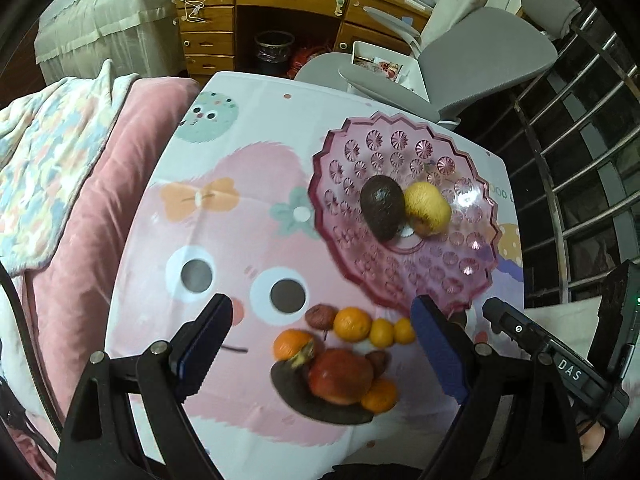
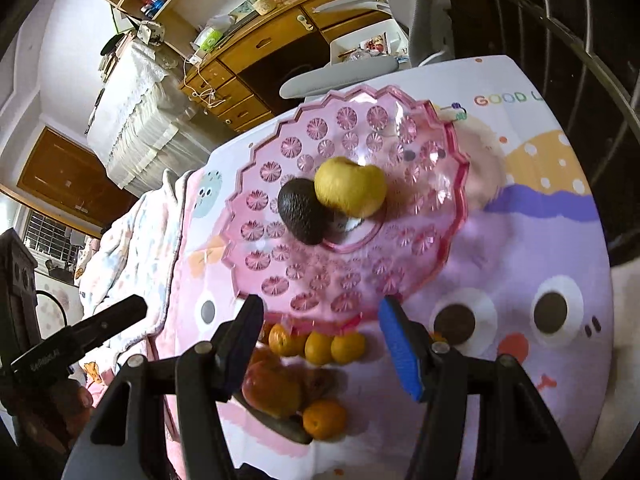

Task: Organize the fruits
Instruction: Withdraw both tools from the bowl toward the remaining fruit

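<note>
A pink glass plate [image 1: 460,264] [image 2: 280,280] holds a dark avocado [image 1: 382,208] [image 2: 302,212] and a yellow fruit [image 1: 428,208] [image 2: 350,186] touching each other. In front of the plate on the cartoon tablecloth [image 1: 240,240] lies a pile of fruit: several oranges [image 1: 352,323] [image 2: 318,346], a red apple [image 1: 340,376] [image 2: 272,392] and a dark long fruit [image 1: 312,404]. My left gripper [image 1: 324,320] hangs open above the pile with nothing between its fingers. My right gripper [image 2: 320,322] is beside it, over the plate's near rim, open and empty.
A grey office chair [image 1: 480,48] and a wooden desk [image 1: 280,0] stand behind the table. A bed with a pink blanket [image 1: 80,220] borders the left side. Metal window bars [image 1: 580,160] run along the right.
</note>
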